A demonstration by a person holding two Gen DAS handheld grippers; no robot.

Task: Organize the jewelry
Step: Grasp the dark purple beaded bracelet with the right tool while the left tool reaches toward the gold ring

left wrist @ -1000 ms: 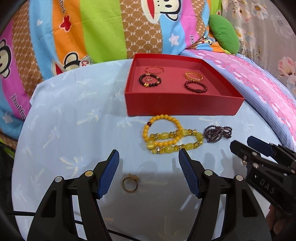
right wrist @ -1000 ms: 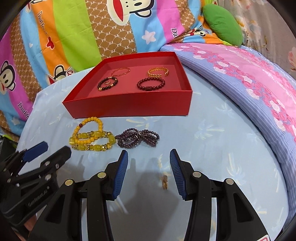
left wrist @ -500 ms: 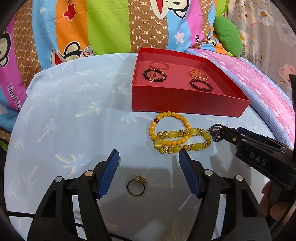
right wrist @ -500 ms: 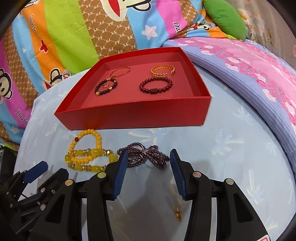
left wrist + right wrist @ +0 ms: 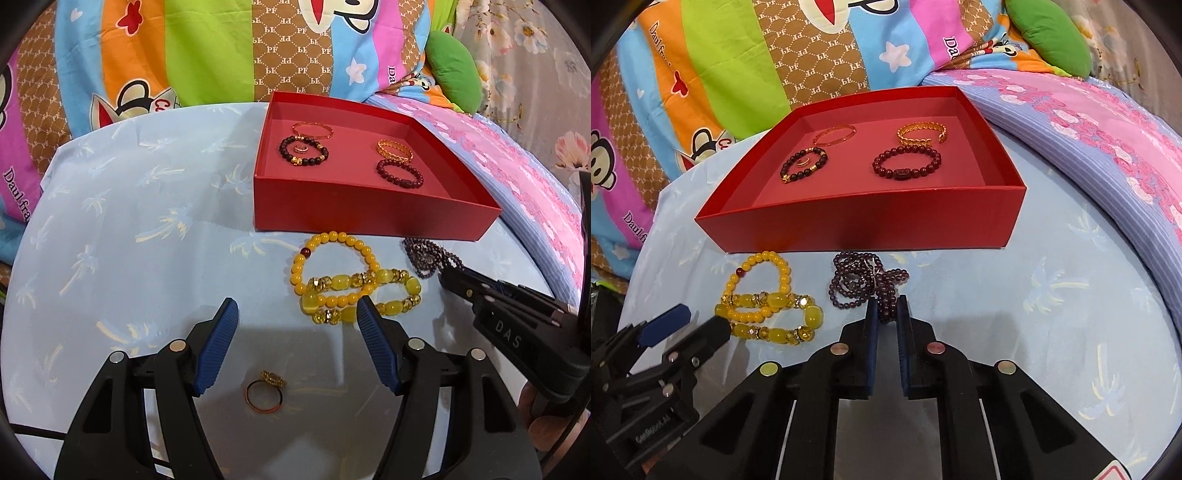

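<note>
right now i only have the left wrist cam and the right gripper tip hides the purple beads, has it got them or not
Observer: Yes. From the right wrist view, the right gripper is shut on a near loop of the purple bead strand, with beads pinched between the blue pads.

Operator: is the strand off the cloth yet

Observer: No. Most of it lies bunched on the blue cloth, close in front of the red box; only the pinched loop is in the pads.

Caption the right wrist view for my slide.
Right gripper shut on purple beads before the red box.
</note>
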